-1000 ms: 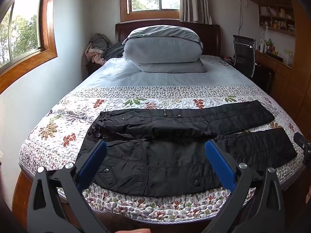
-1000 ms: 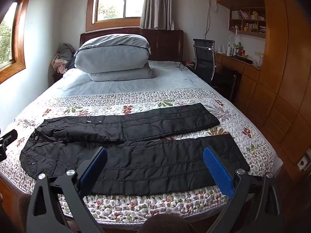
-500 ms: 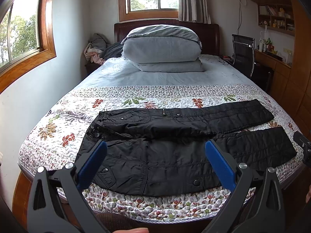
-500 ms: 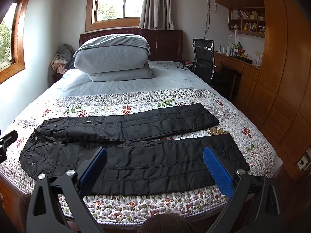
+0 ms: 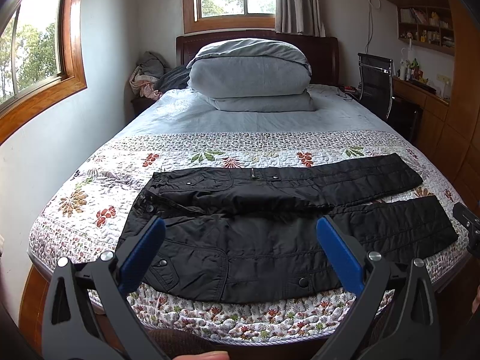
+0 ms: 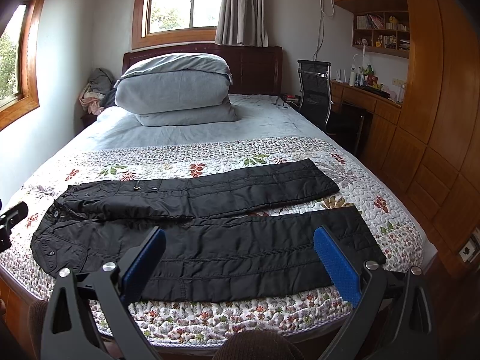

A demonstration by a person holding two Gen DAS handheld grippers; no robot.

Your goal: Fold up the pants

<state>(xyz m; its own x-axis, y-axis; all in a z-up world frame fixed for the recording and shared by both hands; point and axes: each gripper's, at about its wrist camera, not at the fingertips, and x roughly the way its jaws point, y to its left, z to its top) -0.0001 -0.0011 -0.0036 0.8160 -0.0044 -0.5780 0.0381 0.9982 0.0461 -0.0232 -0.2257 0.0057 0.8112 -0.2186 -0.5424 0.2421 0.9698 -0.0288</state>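
Observation:
Black pants [image 5: 258,240] lie spread flat across the foot of the bed, waist to the left, two legs running right; they also show in the right wrist view [image 6: 210,240]. My left gripper [image 5: 240,234] is open and empty, held above the bed's near edge over the waist and hip part. My right gripper [image 6: 238,244] is open and empty, held above the near leg. The far leg [image 6: 228,192] lies parallel behind it. Neither gripper touches the cloth.
The bed has a floral quilt [image 5: 99,204] and a folded grey duvet on a pillow [image 5: 249,75] at the headboard. A black chair [image 6: 315,90] and wooden desk [image 6: 369,99] stand right of the bed. Wooden cabinets [image 6: 435,120] line the right wall.
Both grippers have stayed open and have barely shifted; the left view has risen slightly. The pants have not moved.

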